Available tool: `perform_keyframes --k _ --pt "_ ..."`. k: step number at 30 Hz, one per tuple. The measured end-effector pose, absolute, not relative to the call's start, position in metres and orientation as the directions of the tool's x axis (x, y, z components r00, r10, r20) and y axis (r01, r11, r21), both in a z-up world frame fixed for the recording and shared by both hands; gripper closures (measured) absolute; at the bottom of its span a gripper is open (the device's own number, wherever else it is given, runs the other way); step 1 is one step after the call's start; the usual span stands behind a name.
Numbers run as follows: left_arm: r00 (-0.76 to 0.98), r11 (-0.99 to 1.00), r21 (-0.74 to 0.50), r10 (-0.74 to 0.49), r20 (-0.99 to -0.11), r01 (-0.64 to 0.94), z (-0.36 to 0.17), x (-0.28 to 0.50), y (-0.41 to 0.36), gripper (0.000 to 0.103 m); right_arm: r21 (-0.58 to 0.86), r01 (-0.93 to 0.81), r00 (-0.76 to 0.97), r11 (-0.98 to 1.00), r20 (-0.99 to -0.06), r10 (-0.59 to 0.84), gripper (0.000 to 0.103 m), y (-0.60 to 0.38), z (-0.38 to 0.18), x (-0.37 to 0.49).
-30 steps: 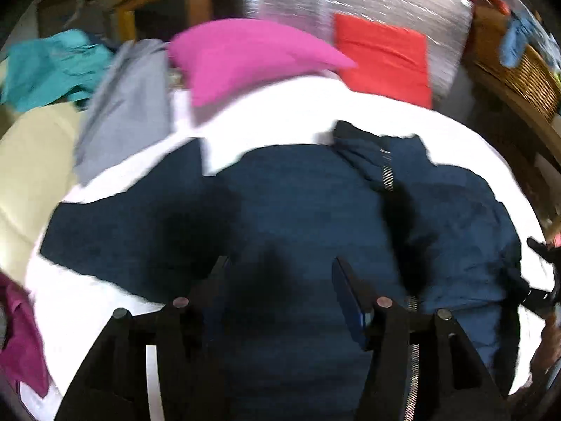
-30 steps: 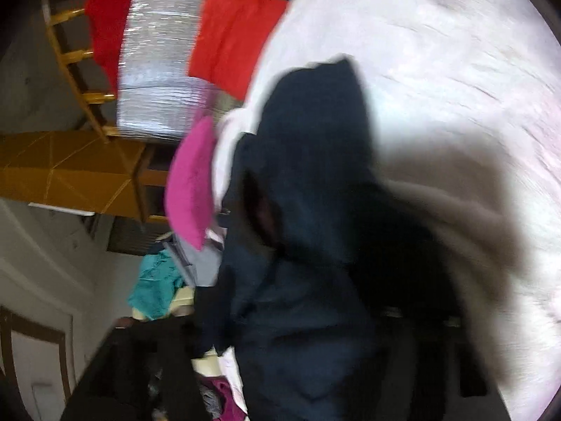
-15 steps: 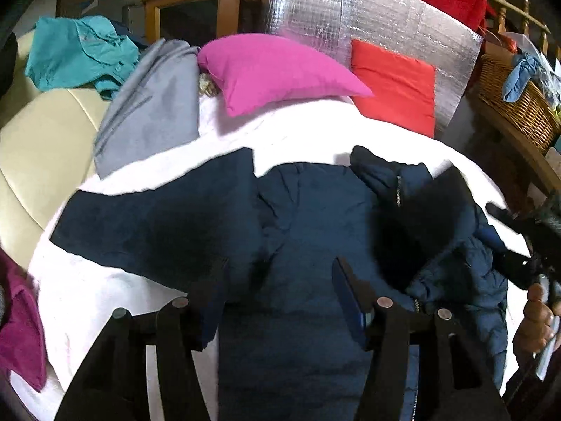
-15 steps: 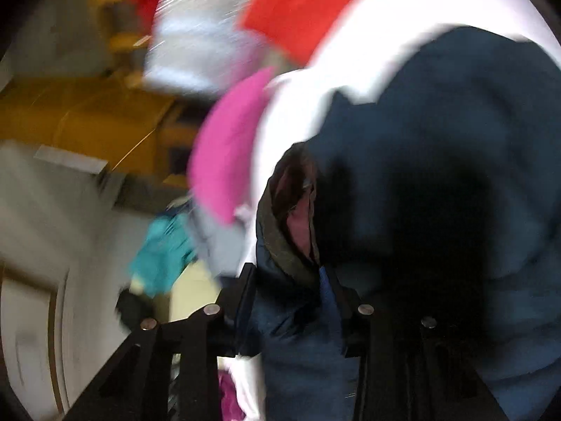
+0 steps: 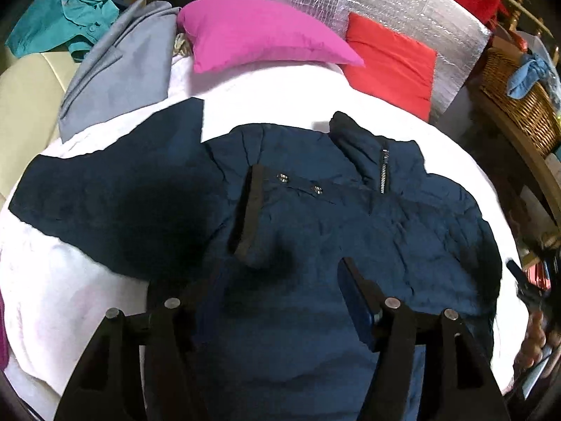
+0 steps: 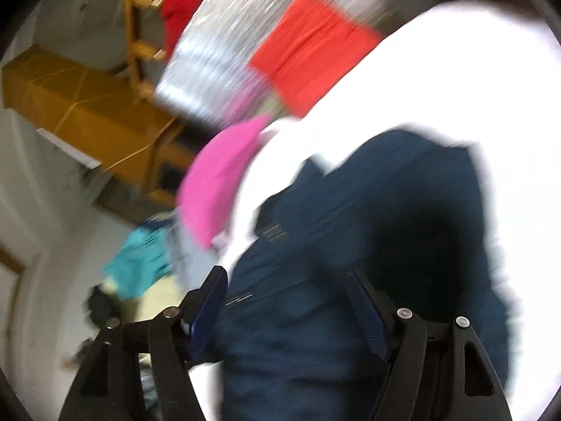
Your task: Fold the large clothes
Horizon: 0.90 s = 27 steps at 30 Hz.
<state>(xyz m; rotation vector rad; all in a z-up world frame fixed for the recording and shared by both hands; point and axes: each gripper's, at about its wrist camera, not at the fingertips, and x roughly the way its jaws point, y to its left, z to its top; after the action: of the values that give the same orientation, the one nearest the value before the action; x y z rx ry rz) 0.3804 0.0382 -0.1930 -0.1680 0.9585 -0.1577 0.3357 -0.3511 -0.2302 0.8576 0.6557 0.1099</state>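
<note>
A large navy blue jacket (image 5: 315,231) lies spread on the white bed sheet (image 5: 266,91), collar and zipper toward the pillows, one sleeve stretched out to the left. Its right side is folded over the body. My left gripper (image 5: 280,273) is open and empty, hovering just above the jacket's lower middle. My right gripper (image 6: 287,284) is open and empty above the jacket (image 6: 368,252) at its right side; that view is blurred. The right gripper also shows at the far right edge of the left wrist view (image 5: 529,291).
A pink pillow (image 5: 259,31) and a red cushion (image 5: 389,63) lie at the head of the bed before a silver foil panel (image 5: 378,3). A grey garment (image 5: 119,66) and a teal shirt (image 5: 66,14) lie at the left. A wicker basket (image 5: 519,98) stands at the right.
The right gripper let go of the jacket's right side, which now lies folded over the body, and pulled back to the right. The left gripper stayed open above the jacket.
</note>
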Motion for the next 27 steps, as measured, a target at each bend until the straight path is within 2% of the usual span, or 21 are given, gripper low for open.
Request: perform_keyframes --k 3,4,7,9,13,15,19,20,23,27 --pt "0.536 0.977 -0.203 -0.207 -0.819 0.067 -0.209 0.399 0.026 0.037 0.687 0.280 0.789 0.671 -0.563 0.246 0.029 -0.389 -0.244 0.322" --pt "0.526 0.977 -0.202 -0.210 -0.824 0.072 -0.213 0.404 0.022 0.040 0.685 0.307 0.780 0.661 -0.579 0.238 0.029 -0.397 -0.250 0.320" --pt "0.480 0.978 -0.189 -0.206 -0.853 0.084 -0.229 0.420 0.010 0.066 0.666 0.358 0.747 0.655 -0.625 0.227 0.029 -0.409 -0.264 0.321" --pt "0.466 0.980 -0.185 -0.199 -0.862 0.076 -0.237 0.427 0.011 0.072 0.681 0.341 0.744 0.648 -0.617 0.257 0.029 -0.409 -0.270 0.324" --pt "0.471 0.974 -0.220 -0.217 -0.855 0.048 -0.245 0.430 0.021 0.095 0.690 0.324 0.700 0.647 -0.635 0.327 0.033 -0.404 -0.286 0.338" --pt "0.472 0.969 -0.242 -0.238 -0.849 0.052 -0.246 0.428 0.024 0.097 0.647 0.333 0.666 0.685 -0.676 0.315 0.049 -0.395 -0.291 0.345" --pt "0.480 0.969 -0.230 -0.246 -0.842 0.094 -0.241 0.419 0.020 0.100 0.648 0.329 0.673 0.686 -0.671 0.311 0.063 -0.393 -0.283 0.343" --pt "0.486 0.967 -0.232 -0.255 -0.836 0.108 -0.238 0.415 0.019 0.100 0.665 0.305 0.690 0.682 -0.648 0.323 0.071 -0.393 -0.278 0.341" --pt "0.510 0.961 -0.238 -0.276 -0.815 0.140 -0.229 0.398 0.021 0.100 0.657 0.253 0.715 0.710 -0.621 0.321 0.074 -0.385 -0.265 0.330" --pt "0.490 0.968 -0.235 -0.247 -0.836 0.087 -0.242 0.396 0.030 0.100 0.603 0.285 0.679 0.745 -0.676 0.287 0.074 -0.380 -0.276 0.328"
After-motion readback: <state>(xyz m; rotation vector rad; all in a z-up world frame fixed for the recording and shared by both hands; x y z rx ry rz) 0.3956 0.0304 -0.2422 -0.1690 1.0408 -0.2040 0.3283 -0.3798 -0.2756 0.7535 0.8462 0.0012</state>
